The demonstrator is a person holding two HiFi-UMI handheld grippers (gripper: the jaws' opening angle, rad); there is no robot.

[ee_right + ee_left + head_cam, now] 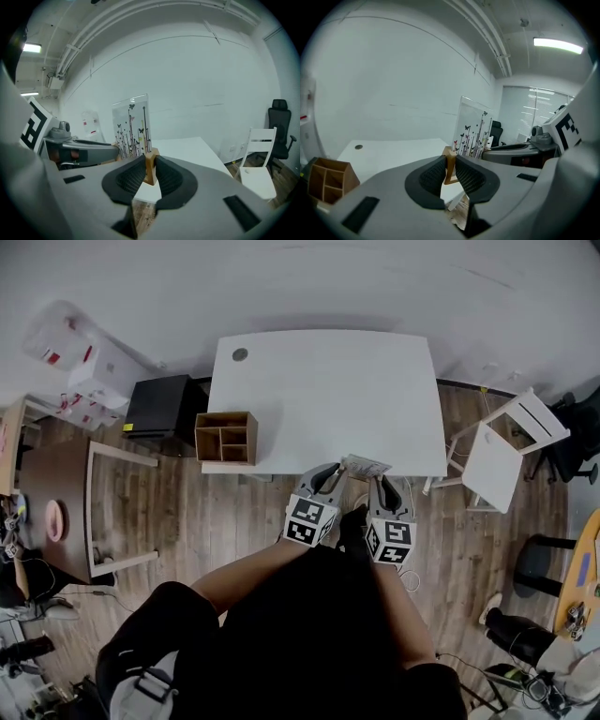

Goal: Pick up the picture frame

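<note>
The picture frame is a clear panel printed with black stems and butterflies on a wooden base. It is held over the front edge of the white table. My left gripper is shut on the left end of the wooden base. The right gripper is shut on the other end. In the right gripper view the panel stands upright just left of the jaws. Each gripper shows in the other's view beside the frame.
A wooden compartment box sits at the table's front left corner. A white chair stands to the right of the table and a black cabinet to its left. A brown table is at far left.
</note>
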